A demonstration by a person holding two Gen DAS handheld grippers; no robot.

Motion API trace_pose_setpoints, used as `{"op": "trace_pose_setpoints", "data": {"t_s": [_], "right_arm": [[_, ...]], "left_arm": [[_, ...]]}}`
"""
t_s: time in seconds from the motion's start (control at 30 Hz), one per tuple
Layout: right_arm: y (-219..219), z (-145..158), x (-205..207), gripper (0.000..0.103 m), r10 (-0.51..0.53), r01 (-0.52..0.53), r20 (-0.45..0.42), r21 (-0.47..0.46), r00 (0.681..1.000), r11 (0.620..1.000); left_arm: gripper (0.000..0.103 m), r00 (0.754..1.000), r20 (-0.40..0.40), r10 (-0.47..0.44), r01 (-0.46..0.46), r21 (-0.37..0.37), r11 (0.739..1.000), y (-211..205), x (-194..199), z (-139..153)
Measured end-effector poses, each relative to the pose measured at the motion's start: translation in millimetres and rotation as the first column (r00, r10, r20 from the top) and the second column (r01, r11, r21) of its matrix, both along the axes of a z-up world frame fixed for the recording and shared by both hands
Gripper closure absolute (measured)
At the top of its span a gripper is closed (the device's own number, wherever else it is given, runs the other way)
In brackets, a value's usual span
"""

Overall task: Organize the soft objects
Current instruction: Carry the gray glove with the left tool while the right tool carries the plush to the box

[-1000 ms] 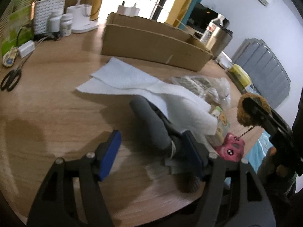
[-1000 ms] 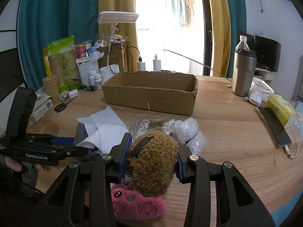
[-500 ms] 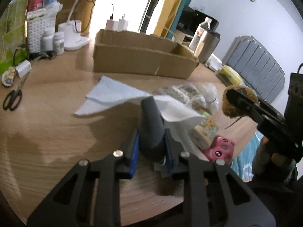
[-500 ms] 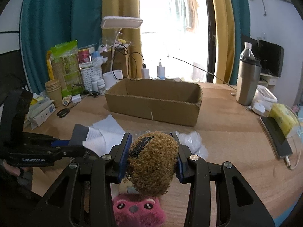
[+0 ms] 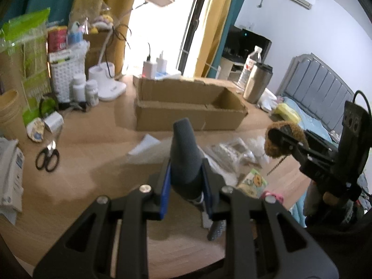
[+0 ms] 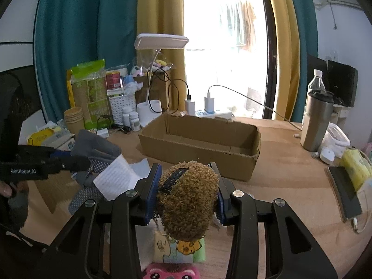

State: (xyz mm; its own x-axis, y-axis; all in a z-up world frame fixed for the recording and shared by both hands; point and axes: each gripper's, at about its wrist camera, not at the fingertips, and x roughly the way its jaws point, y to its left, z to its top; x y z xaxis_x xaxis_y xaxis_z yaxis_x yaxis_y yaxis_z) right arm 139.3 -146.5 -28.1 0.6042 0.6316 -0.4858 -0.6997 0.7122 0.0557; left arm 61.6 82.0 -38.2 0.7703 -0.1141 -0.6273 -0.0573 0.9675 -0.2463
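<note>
My left gripper (image 5: 186,190) is shut on a grey sock (image 5: 184,153) and holds it raised above the wooden table; the sock also shows in the right wrist view (image 6: 95,146), with a white paper towel (image 6: 116,179) hanging by it. My right gripper (image 6: 187,200) is shut on a brown fuzzy plush (image 6: 188,197), lifted above the table; the plush also shows in the left wrist view (image 5: 284,140). An open cardboard box (image 6: 202,139) stands behind, its inside bare. A pink plush (image 6: 172,272) and a small printed pouch (image 6: 179,248) lie below the right gripper.
Crinkled plastic bags (image 5: 234,153) and a paper towel (image 5: 144,146) lie in front of the box. Scissors (image 5: 47,158), bottles, a white basket (image 5: 62,79) and a desk lamp (image 6: 160,44) crowd the left. A steel tumbler (image 6: 317,121) and phone (image 6: 344,190) sit right.
My left gripper closed on the grey sock and lifted it off the table, pulling it from under the paper towel. My right gripper rose with the brown plush still held.
</note>
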Motion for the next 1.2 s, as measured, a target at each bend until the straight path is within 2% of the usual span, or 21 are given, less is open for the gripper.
{"op": "trace_pose_setpoints", "data": {"t_s": [0.5, 1.2], "right_arm": [[-2, 16, 18, 0.060, 0.003, -0.004, 0.036, 0.027, 0.999, 1.000], [6, 17, 64, 0.060, -0.058, 0.057, 0.050, 0.021, 0.997, 0.998]], "left_arm": [[0.078, 0.993, 0.102, 0.055, -0.062, 0.064, 0.996, 15, 17, 40], [0.078, 0.992, 0.123, 0.034, -0.042, 0.061, 0.997, 26, 76, 34]]}}
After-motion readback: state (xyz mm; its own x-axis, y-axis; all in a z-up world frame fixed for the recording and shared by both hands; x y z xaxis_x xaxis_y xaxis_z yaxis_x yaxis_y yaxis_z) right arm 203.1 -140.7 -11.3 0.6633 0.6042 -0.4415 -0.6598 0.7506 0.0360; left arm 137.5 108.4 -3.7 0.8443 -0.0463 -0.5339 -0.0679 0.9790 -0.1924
